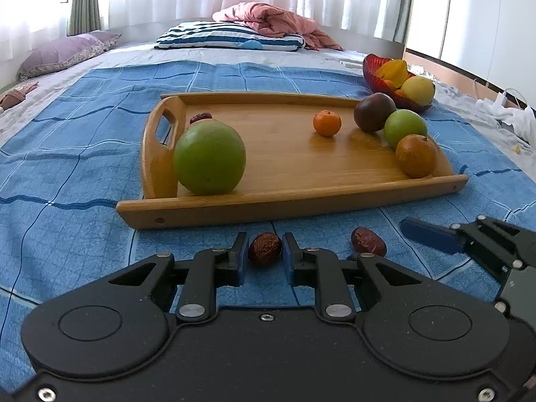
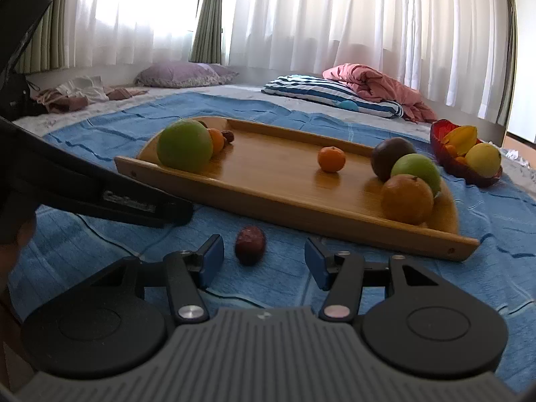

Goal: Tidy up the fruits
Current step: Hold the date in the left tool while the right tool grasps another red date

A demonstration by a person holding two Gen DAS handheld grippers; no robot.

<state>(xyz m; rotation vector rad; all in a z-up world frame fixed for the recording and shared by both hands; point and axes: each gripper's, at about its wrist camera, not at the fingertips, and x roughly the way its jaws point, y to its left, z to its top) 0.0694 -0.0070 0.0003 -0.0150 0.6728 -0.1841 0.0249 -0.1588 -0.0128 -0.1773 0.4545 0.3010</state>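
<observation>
Hidden or cut off: a third dark date (image 1: 200, 117) was largely concealed behind the large green fruit (image 1: 209, 156) in the left wrist view; a small orange fruit (image 2: 216, 140) beside that green fruit was seen only from the right wrist view. The right gripper (image 2: 264, 256) was cut by the frame edge in the left view, only one blue finger (image 1: 428, 236) being shown.
Hard to make out: the contents of the red bowl (image 1: 378, 77) were partly overlapped; a yellow fruit and a yellowish-green round one could be told.
Left fingers: the left gripper (image 1: 265, 249) was clenched on a wrinkled date (image 1: 264, 249), both pads touching its sides.
Held date axis: its long axis could not be told, since it was seen nearly end-on.
Right fingers: the right gripper was released, a second date (image 2: 250, 245) lying between the fingers without being touched.
Second date axis: its long axis was seen running across the left view, slightly tilted down to the right.
Position of dates: both were on the blue blanket (image 1: 83, 154) of the bed, just in front of the wooden tray (image 1: 301, 201).
Tray contents: a mandarin (image 1: 327, 123) stood alone mid-tray; a dark purple fruit (image 1: 374, 111), a green apple (image 1: 405, 127) and an orange (image 1: 416, 155) were clustered at the right end.
</observation>
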